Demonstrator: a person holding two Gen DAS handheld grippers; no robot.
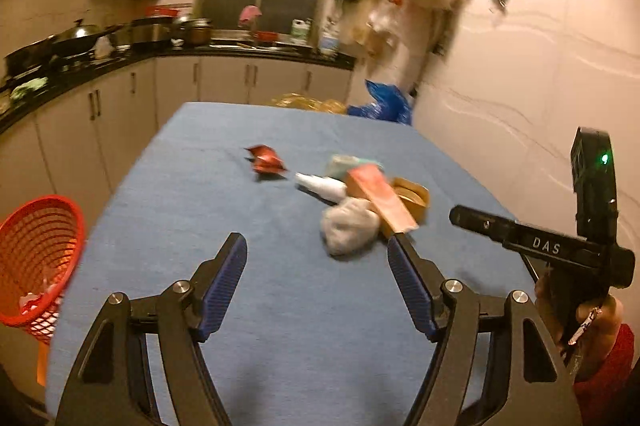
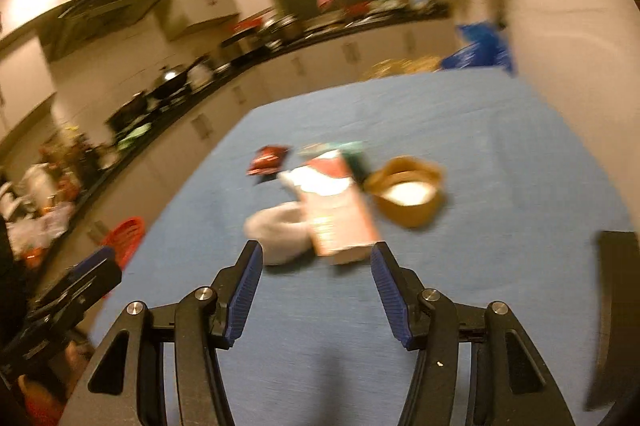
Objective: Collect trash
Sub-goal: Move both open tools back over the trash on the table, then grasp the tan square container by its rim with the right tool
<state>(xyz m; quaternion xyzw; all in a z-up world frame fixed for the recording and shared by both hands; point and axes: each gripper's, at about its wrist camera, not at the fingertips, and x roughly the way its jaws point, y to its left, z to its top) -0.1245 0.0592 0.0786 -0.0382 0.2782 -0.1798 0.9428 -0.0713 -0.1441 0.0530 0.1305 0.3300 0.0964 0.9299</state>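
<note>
Several pieces of trash are seen to lie uncollected on the blue cloth-covered table (image 1: pixel 168 226), so most of the task is judged to be left. At the far left, beside the table and lower than its top, a red plastic mesh basket (image 1: pixel 44 238) is seen, with a few pale and red scraps in its bottom; a small part of the collecting is therefore judged done. Nearer the middle of the cloth, a crumpled red foil wrapper (image 1: pixel 266 162) lies alone. To its right a cluster is found: a white tapered tube (image 1: pixel 322 186), a crumpled grey-white wad of paper (image 1: pixel 350 228), a flat orange-red carton (image 1: pixel 380 200) lying over the pile, a teal-and-white packet (image 1: pixel 346 164) behind it, and a round brown paper cup (image 1: pixel 414 200) at the right end.

Nothing is held by the left gripper (image 1: pixel 318 262): its jaws are spread and empty above the cloth, just short of the wad. The right gripper (image 2: pixel 316 268) is likewise released and empty, with the carton and wad just beyond its tips.
</note>
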